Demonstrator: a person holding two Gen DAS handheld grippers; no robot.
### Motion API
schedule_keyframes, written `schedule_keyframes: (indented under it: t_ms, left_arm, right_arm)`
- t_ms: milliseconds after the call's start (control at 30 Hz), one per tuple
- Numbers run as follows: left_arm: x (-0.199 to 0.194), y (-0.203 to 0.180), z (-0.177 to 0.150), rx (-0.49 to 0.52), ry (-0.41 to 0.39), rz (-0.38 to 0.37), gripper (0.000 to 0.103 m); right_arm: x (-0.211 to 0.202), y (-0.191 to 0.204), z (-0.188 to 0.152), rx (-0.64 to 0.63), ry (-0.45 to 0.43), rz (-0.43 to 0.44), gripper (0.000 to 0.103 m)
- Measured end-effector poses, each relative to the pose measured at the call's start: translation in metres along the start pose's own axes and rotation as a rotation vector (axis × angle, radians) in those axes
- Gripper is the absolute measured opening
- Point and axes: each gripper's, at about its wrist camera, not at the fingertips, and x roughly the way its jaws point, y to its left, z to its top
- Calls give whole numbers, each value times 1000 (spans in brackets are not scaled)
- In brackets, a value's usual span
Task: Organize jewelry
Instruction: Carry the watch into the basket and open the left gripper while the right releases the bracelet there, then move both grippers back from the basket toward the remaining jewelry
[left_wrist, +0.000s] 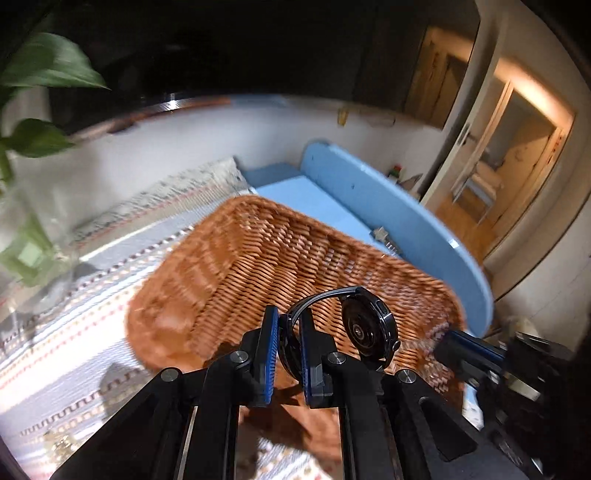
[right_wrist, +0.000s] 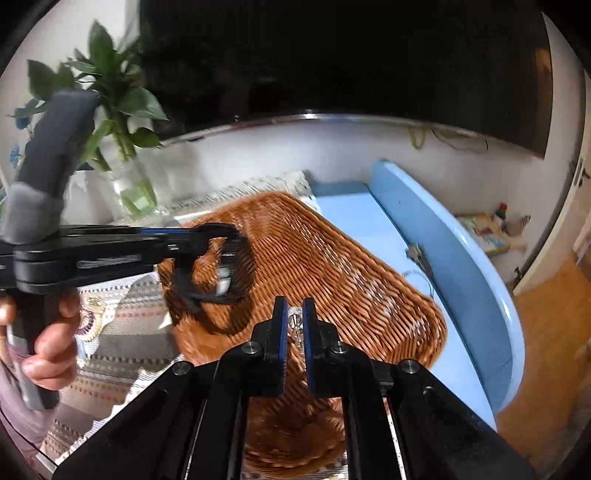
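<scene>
My left gripper (left_wrist: 289, 325) is shut on the strap of a black smartwatch (left_wrist: 369, 334) and holds it above a brown wicker basket (left_wrist: 258, 258). The watch case hangs to the right of the fingers, back side showing. In the right wrist view the left gripper (right_wrist: 207, 236) reaches in from the left with the watch (right_wrist: 225, 273) over the basket (right_wrist: 332, 273). My right gripper (right_wrist: 294, 317) is shut on a small clear sparkling jewel piece (right_wrist: 295, 323), also above the basket. The right gripper's fingers (left_wrist: 469, 345) show at the right edge of the left wrist view.
The basket sits on a striped woven cloth (left_wrist: 74, 332). A glass vase with a green plant (right_wrist: 129, 184) stands at the back left. A light blue table edge and raised board (right_wrist: 443, 251) lie right of the basket. A small metal item (right_wrist: 415, 253) rests there.
</scene>
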Motion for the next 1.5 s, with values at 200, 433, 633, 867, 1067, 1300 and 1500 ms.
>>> schedule_keyframes:
  t_ms: [200,433,633,867,1067,1300,1500]
  left_arm:
    - [38,-13,-7,22,47,50,14]
    - [0,-6,-7,-24,-37,-115,44]
    - [-62,0,-22,11,-109,-108,47]
    - [-143,36,-48,-8,-210,-87,47]
    - [-213,88,-91,-36,-299,-27,47]
    - [-249,175,-154,-213,-333,68,47]
    - [-232,222,-201,-322,-256,97,47]
  right_arm:
    - [10,-19,-13,12,29,-35,10]
    - [7,-21,-20,-5,42,-93,36]
    - [-26,-15,-16,7,-25,-82,41]
    - [-63,26,-4,-40,-82,-44,42]
    - [-82,73,3,-69,-105,39,43]
    - [-71,130,1,-84,-71,185,45]
    - [-33,183,-16,-123,16,266,45]
